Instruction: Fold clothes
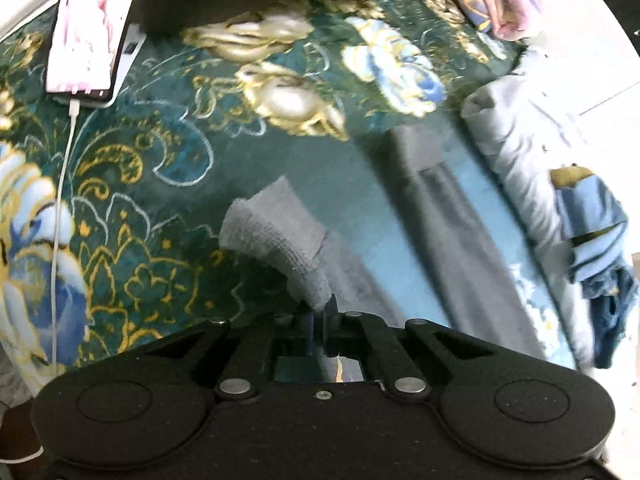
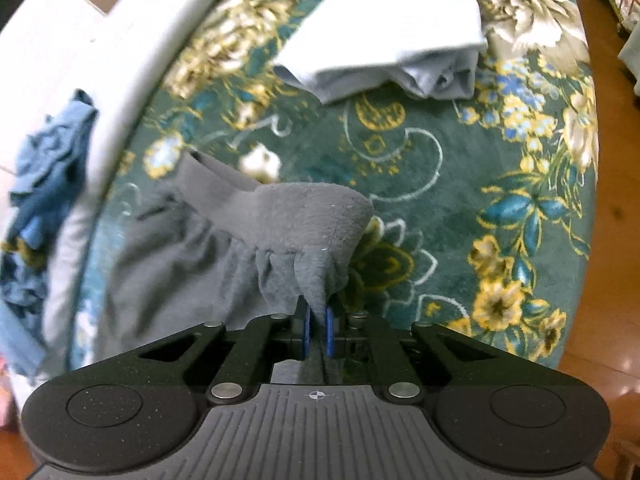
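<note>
A: Green floral bedspread fills the left wrist view, plush and patterned in gold and blue. What is the left gripper doing?
B: Its jaws are pinched on a ribbed edge of the grey garment, probably a waistband. From there the cloth runs away to the far right in a long band, so its long axis goes diagonally from the tongs. A phone on a white cable lies far left, and pale and blue clothes are heaped at the right.

A: And the right wrist view?
B: Same bedspread, with a folded pale blue garment at the far side. The right gripper is clamped on a gathered, soft knit edge of the grey garment, blue pads close together. The body of it hangs to the near left.

A: So both hands hold one edge?
B: It seems so, with the rest trailing between them, blurred
</note>
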`<state>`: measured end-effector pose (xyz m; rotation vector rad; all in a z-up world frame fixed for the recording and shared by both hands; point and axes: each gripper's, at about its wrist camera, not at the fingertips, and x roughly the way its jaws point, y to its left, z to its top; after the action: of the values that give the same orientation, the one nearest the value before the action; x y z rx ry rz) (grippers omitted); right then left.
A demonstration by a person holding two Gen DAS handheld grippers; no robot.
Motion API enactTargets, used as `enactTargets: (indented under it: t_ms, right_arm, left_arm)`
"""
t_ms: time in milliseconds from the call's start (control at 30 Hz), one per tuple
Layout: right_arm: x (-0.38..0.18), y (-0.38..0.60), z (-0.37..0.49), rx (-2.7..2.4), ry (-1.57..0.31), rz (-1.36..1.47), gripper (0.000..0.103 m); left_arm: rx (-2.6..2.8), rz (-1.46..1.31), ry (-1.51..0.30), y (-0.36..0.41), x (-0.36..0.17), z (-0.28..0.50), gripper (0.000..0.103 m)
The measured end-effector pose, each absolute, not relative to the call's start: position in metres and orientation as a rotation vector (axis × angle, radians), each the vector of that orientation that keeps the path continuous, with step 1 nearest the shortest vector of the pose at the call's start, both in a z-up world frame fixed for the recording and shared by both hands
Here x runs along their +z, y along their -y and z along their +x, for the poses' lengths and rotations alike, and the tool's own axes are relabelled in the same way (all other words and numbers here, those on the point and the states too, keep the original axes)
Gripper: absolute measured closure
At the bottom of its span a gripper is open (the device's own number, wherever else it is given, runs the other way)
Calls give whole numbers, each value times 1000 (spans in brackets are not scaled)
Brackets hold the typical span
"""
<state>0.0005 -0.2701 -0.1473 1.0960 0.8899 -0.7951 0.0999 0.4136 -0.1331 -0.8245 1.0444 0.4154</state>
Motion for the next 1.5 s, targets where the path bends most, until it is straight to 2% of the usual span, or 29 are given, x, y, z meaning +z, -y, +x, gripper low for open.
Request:
enactTargets:
  t_ms: [167,467,667,867,1167,1367,1433,1500]
  right_arm:
    - [-131,280,10,-744,-845,1149,97]
    - [-117,313,73,-640,-850,1182,97]
    - [-137,341,162,-599,-953,1167,97]
    - [-167,359,232,-586,-1036,1113,97]
    - [-202,369,275,-585,-1095,1082,97]
    - [-215,372,288,-575,-1133,1077,97]
    - [-215,371,291,-568,-1141,1059,96]
    - [-212,369,293,-557,-1149,1027,96]
  left_arm:
    - [387,-851,-1026,-418,-106,111,102]
    - [467,-840,-1109,-413,-96,210,102]
    - [540,-776,-1262,-400,-124,305,101]
    - [609,-813,-1301,-393,-159,369,101]
    - [581,-774,-1263,-380,-184,417,98]
    - [558,-710,-1281,-371,-196,431,83]
    - [533,-747,-1247,-371,-192,427,65]
    - [496,-756,-1220,-370,-185,423,57]
